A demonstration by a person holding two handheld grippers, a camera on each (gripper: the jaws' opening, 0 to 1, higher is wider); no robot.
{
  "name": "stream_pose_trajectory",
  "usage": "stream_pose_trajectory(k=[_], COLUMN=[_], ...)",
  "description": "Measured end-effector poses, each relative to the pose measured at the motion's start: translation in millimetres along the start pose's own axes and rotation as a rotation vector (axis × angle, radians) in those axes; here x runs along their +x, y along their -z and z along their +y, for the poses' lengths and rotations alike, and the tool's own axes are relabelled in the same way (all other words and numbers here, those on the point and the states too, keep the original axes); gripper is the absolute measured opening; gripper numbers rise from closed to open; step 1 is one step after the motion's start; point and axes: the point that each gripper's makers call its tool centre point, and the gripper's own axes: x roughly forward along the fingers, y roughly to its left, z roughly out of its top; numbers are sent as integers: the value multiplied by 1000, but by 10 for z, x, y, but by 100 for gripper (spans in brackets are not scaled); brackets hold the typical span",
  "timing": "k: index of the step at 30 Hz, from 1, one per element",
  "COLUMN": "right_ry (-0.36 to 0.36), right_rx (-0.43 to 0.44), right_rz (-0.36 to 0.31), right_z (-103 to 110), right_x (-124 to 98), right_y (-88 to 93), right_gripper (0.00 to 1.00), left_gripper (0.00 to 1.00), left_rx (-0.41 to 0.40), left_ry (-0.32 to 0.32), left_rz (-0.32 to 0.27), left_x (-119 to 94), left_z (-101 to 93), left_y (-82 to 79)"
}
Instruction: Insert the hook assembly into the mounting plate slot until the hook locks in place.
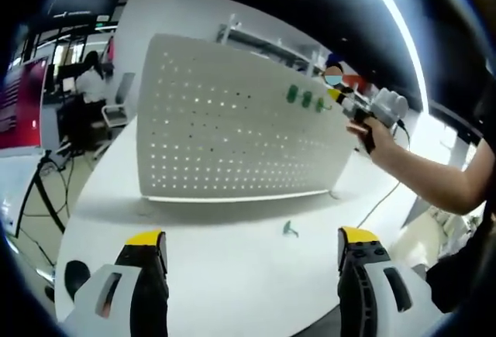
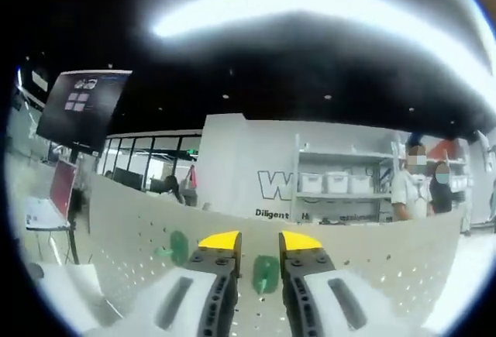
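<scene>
A white perforated metal mounting plate stands upright on a white table. A small green plastic hook lies before it, between the left gripper's spread, empty jaws. Right gripper, jaws parted, frames a mounted green hook.

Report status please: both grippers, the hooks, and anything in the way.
Left gripper open, over table. Right gripper open at pegboard, jaws either side of a green hook. One hook lies on table. Nothing blocking.

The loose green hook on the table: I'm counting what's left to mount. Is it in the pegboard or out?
Out. The green hook lies on the white table, in front of the upright pegboard, apart from it.
</scene>
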Motion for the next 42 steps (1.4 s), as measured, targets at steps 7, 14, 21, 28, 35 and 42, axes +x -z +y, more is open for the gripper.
stream_pose_trajectory(k=[7, 14, 21, 28, 35, 42], right_ry=[-12, -38, -95, -155, -272, -298], right_rx=[-3, -33, -24, -9, 23, 42], right_rz=[57, 139, 221, 273, 338, 384], right_z=[-19, -14, 119, 322, 698, 826], right_x=[-293, -638, -1002, -1274, -1574, -1806], right_y=[149, 390, 603, 753, 903, 1018], right_gripper=[17, 16, 17, 18, 18, 19], left_gripper=[92, 92, 92, 92, 92, 92], left_rx=[-2, -14, -12, -8, 6, 1], left_ry=[11, 14, 24, 31, 28, 27], left_rz=[3, -2, 13, 21, 22, 17], left_x=[-21, -75, -97, -124, -153, -165], left_z=[-55, -71, -108, -137, -174, -207], left_y=[47, 69, 123, 150, 120, 156])
